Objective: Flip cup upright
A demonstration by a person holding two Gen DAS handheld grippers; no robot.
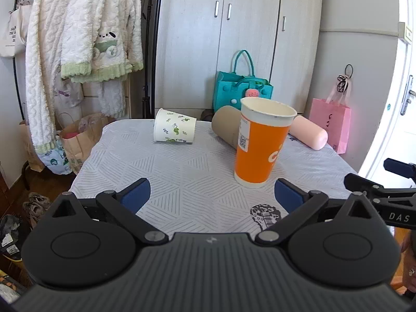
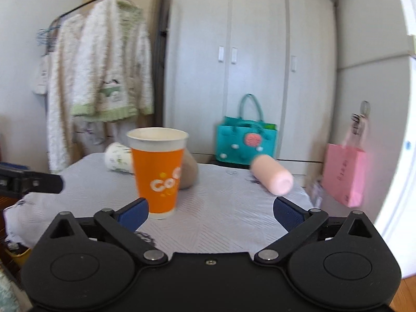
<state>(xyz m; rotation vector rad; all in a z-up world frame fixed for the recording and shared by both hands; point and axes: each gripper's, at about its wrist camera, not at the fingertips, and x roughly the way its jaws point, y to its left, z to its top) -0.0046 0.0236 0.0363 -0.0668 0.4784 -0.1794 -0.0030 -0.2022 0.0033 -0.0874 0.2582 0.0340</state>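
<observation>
Orange paper cup [image 1: 261, 143] stands upright on the table [image 1: 182, 171], mouth up, toward the near right part of the cloth. Three more cups lie on their sides behind it: white cup with green print [image 1: 174, 129] at far left-centre, brown cup [image 1: 225, 126] just behind the orange one, partly hidden by it, and pink cup [image 1: 309, 132] at far right.

Left gripper [image 1: 212, 195] is spread wide, holding nothing, low over the near edge with the orange cup just beyond its right finger. Right gripper [image 2: 210, 212] is also wide and empty; in its view the orange cup [image 2: 159, 171] sits just past its left finger, and the pink cup [image 2: 273, 176] lies ahead to the right, closed end toward the camera. Right view is blurred, so fine contact can't be read.

Judgement: one cup looks done and the lying ones remain; which is next I can't tell. The pink cup is best placed for the right gripper, the white cup for the left.

To do it well: come in from the side, close across the body near mid-height, squeeze lightly since paper walls crush, lift a little before rotating so the rim doesn't drag the cloth, set the base flat, then release. Watch the orange cup: light, tall, easy to knock over with a finger. The brown cup touches or nearly touches it, so pull that away first.
</observation>
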